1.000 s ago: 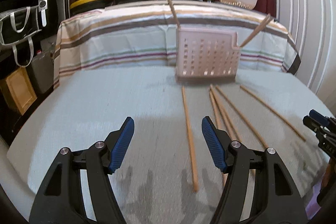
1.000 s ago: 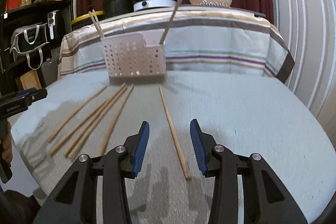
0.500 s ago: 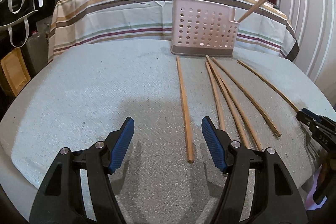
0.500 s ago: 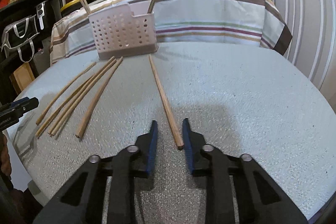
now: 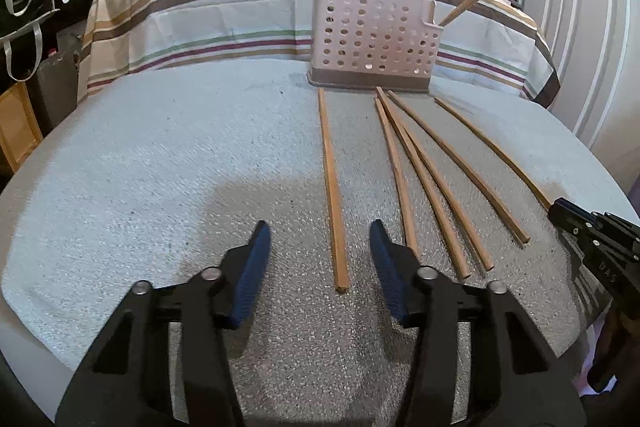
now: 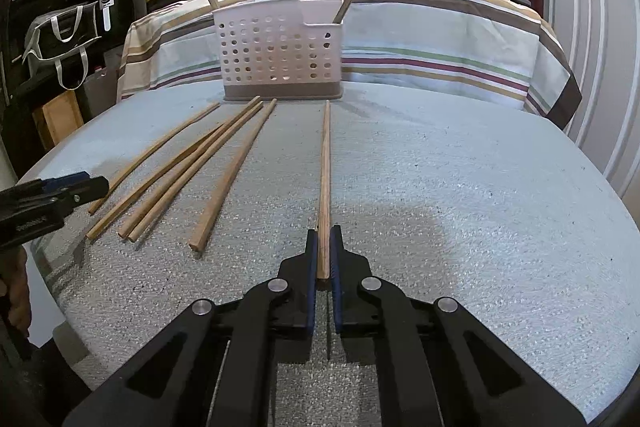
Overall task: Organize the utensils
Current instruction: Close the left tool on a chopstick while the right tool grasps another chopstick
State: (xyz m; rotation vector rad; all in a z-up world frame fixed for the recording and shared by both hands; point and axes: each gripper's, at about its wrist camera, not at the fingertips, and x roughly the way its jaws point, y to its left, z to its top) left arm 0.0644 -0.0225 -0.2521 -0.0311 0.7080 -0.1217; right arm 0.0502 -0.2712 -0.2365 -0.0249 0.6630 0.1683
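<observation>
Left wrist: left tongs (image 5: 320, 247) spread wide, low over the counter (image 5: 160, 187), straddling the near end of one chopstick (image 5: 332, 195). Four more chopsticks (image 5: 440, 183) lie to its right. Caddy (image 5: 372, 43) stands behind.

Right wrist: right tongs (image 6: 325, 239) clamped on a chopstick (image 6: 326, 163) pointing toward the caddy (image 6: 280, 51).

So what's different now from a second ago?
The right gripper moved forward and closed its jaws on the near end of the rightmost chopstick; before, they were open around it. The left gripper eased forward too, and stays open around the leftmost chopstick, not gripping it. The basket and the other chopsticks on the table haven't moved.
</observation>
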